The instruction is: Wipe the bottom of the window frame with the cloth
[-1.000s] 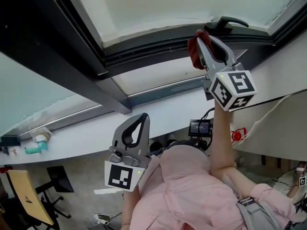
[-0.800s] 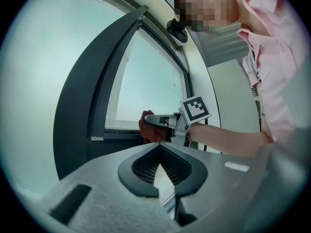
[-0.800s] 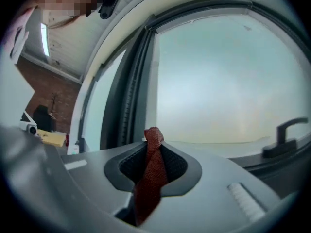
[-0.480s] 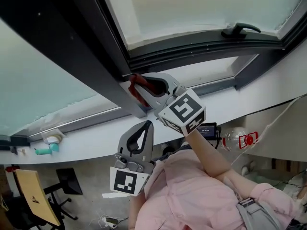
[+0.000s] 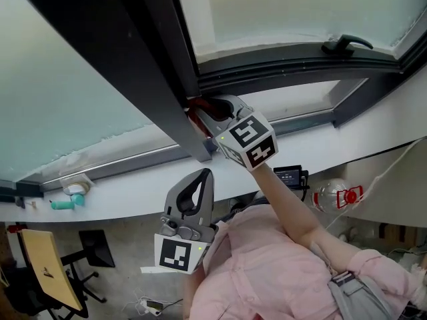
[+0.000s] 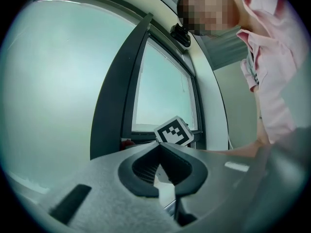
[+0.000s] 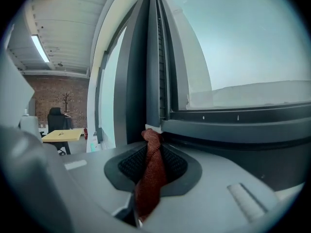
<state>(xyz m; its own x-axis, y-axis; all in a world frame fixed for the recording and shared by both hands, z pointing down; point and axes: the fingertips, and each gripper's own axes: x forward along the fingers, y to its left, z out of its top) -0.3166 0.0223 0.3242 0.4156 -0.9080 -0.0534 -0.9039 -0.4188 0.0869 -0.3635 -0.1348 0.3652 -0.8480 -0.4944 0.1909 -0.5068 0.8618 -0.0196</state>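
Observation:
My right gripper [image 5: 200, 112] is shut on a rust-red cloth [image 5: 194, 114] and presses it into the corner where the dark bottom rail of the window frame [image 5: 287, 55] meets the thick upright post [image 5: 133, 59]. In the right gripper view the cloth [image 7: 151, 174] runs up between the jaws, and its tip touches the frame's bottom rail [image 7: 233, 125]. My left gripper [image 5: 202, 176] hangs lower, in front of the sill, shut with nothing in it. In the left gripper view the left gripper [image 6: 158, 145] points toward the right gripper's marker cube [image 6: 174, 131].
A black window handle [image 5: 345, 44] sits on the rail at far right. Under the frame runs a white sill [image 5: 120, 189] with a teal object [image 5: 63, 204] at its left end. A small screen [image 5: 290, 176], a clear bottle [image 5: 333, 195] and a yellow table [image 5: 43, 272] lie below.
My right gripper has carried the cloth leftward along the bottom rail, from near the handle to the corner by the post. The left gripper has hardly moved.

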